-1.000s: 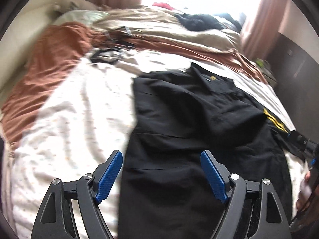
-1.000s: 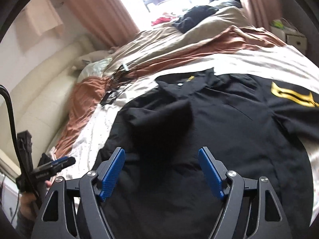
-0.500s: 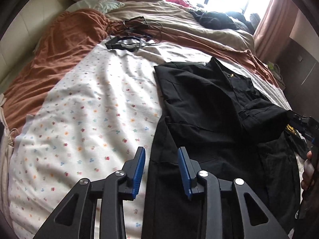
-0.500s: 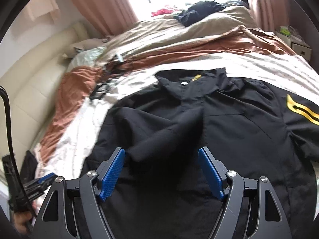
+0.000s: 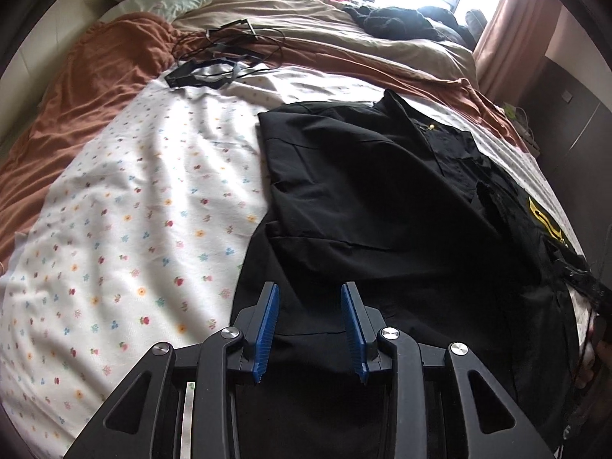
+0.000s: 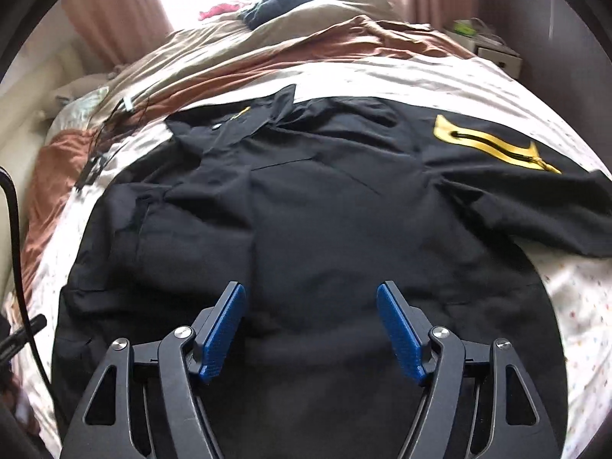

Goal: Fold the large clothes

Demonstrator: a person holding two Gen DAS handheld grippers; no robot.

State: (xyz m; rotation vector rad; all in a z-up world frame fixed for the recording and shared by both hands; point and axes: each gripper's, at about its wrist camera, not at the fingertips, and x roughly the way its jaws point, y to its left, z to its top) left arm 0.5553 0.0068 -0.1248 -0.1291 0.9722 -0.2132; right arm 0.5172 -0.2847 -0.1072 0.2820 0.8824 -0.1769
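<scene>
A large black polo shirt lies face up on the bed, collar toward the window. One sleeve is folded in over the body; the other, with a yellow stripe, is spread out. My left gripper hovers over the shirt's lower side edge. Its jaws are narrowed with a clear gap, and the pads press on nothing. My right gripper is over the shirt's lower middle. Its jaws are wide and closing, with only flat fabric beneath them.
The shirt rests on a white floral sheet. Beyond it are a brown blanket, tangled black cables and a pile of dark clothes. A nightstand stands to the right of the bed. A hand shows at the left wrist view's right edge.
My left jaws have narrowed from wide to a small gap. Both grippers have sunk closer to the shirt. The right view has tipped downward.
</scene>
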